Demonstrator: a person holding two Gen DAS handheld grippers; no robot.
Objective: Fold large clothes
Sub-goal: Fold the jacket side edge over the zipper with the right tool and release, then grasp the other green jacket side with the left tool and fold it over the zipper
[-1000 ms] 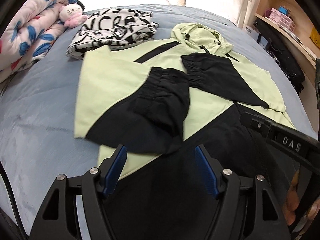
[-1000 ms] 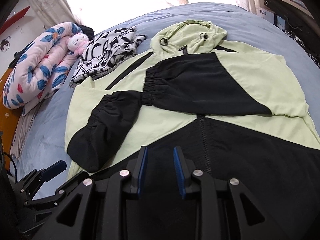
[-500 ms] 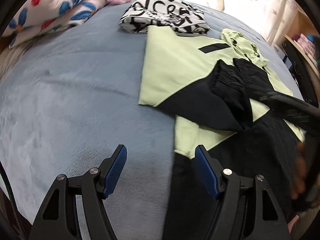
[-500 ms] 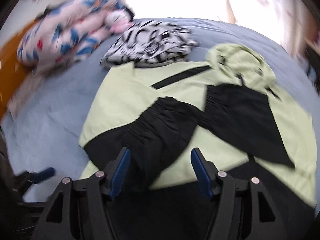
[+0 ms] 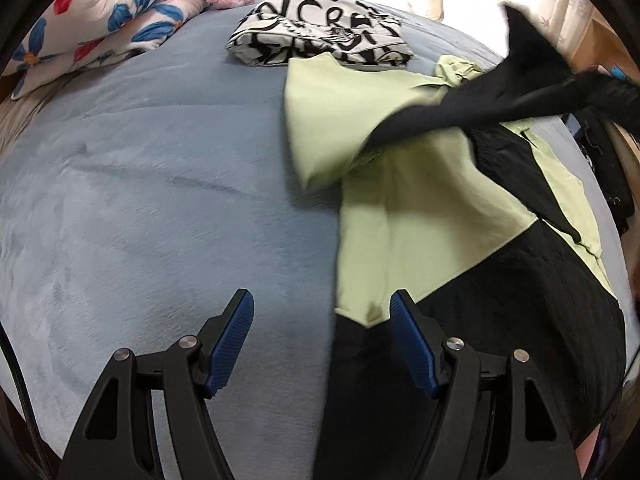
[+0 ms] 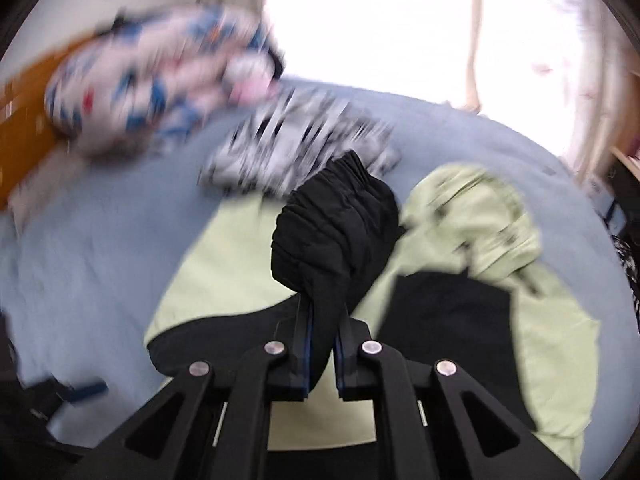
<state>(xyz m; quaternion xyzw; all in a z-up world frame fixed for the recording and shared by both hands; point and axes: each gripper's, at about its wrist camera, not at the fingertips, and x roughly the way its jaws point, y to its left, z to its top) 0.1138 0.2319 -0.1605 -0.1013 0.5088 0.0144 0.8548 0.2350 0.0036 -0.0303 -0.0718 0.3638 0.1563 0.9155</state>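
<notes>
Right gripper [image 6: 322, 344] just closed on the black sleeve [image 6: 334, 236], lifted above the green-and-black jacket [image 5: 420, 208] on the blue bed [image 5: 160, 184]; left gripper [image 5: 322, 340] apart, empty.

Blue-grey bed cover [image 5: 152, 168], floral quilt [image 5: 100, 20] rolled at far left, bright overexposed window [image 6: 360, 20] behind, pale curtains [image 5: 576, 12], wooden shelf [image 6: 628, 152] at right edge.
</notes>
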